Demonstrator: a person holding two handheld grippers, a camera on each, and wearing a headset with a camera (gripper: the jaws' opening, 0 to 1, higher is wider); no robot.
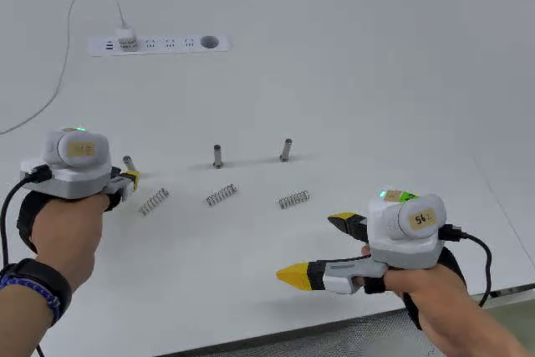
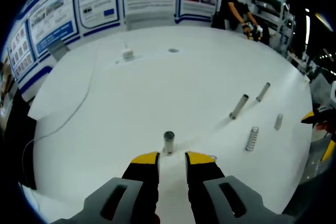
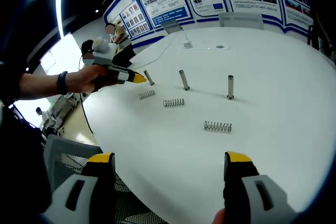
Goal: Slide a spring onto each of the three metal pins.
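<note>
Across the white table (image 1: 351, 81), three wire springs (image 1: 221, 195) lie before upright metal pins (image 1: 217, 155). They look light, squashy and roll-prone, so pinch gently mid-coil. Left gripper (image 2: 172, 157) sits slightly apart, right gripper (image 3: 170, 157) wide, both empty.

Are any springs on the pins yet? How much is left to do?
None done yet. All three springs lie loose on the table, and the three pins stand bare. The left tool is open by the left pin, the right tool open and empty. All three springs remain.
</note>
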